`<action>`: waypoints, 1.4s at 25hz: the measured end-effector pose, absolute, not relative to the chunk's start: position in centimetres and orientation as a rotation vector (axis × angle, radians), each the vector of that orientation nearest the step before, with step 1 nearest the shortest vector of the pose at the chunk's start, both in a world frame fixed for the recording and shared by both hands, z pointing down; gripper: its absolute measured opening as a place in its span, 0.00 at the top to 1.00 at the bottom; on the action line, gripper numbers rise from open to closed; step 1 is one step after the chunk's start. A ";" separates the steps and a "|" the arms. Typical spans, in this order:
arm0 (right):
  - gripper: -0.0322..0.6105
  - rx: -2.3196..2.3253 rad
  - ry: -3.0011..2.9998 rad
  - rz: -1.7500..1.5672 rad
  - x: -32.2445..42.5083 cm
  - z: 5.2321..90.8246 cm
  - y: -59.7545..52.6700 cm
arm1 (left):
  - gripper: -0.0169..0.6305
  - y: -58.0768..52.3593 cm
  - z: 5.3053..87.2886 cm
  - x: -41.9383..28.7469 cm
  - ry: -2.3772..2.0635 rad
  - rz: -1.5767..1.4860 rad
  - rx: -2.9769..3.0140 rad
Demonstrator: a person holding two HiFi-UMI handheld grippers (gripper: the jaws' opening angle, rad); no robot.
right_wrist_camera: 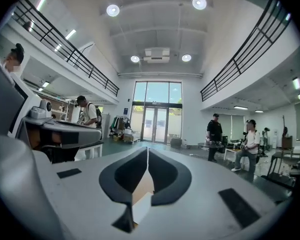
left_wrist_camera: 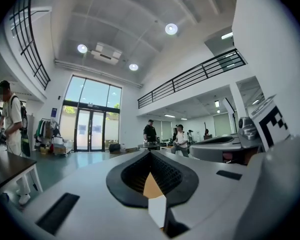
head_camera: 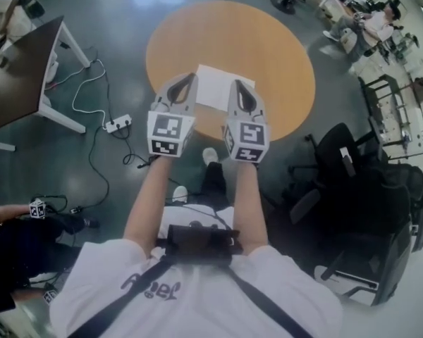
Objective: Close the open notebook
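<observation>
A white notebook (head_camera: 215,86) lies flat, pages up, on the near side of a round wooden table (head_camera: 268,55). My left gripper (head_camera: 192,76) hovers at its left edge and my right gripper (head_camera: 237,84) at its right edge, both pointing level across the table. Both are shut with nothing between the jaws. In the left gripper view the left gripper (left_wrist_camera: 150,152) shows a slice of tabletop and a white notebook corner (left_wrist_camera: 157,210) through its jaw window. The right gripper (right_wrist_camera: 147,150) in its own view shows the same white notebook (right_wrist_camera: 141,206) below.
A dark desk (head_camera: 14,76) stands at the left, with a power strip (head_camera: 118,124) and cables on the floor beside it. A black office chair (head_camera: 352,160) is at the right. A seated person (head_camera: 14,245) is at lower left; other people (right_wrist_camera: 214,134) stand far off.
</observation>
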State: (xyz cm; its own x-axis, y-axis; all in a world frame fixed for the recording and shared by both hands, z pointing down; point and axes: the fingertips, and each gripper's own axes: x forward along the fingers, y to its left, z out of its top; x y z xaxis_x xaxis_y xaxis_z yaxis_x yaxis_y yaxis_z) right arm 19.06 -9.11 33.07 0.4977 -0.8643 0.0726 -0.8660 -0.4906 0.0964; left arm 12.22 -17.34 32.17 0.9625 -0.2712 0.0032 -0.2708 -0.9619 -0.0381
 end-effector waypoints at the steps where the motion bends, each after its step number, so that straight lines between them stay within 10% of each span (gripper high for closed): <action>1: 0.92 2.588 -1.535 0.028 19.5 33.5 -9.7 | 0.95 -17.8 32.4 12.5 0.442 -0.020 -3.072; 35: 0.87 1.788 -1.853 0.449 32.5 53.8 -23.7 | 0.94 -21.0 60.2 16.2 1.003 -0.872 -3.456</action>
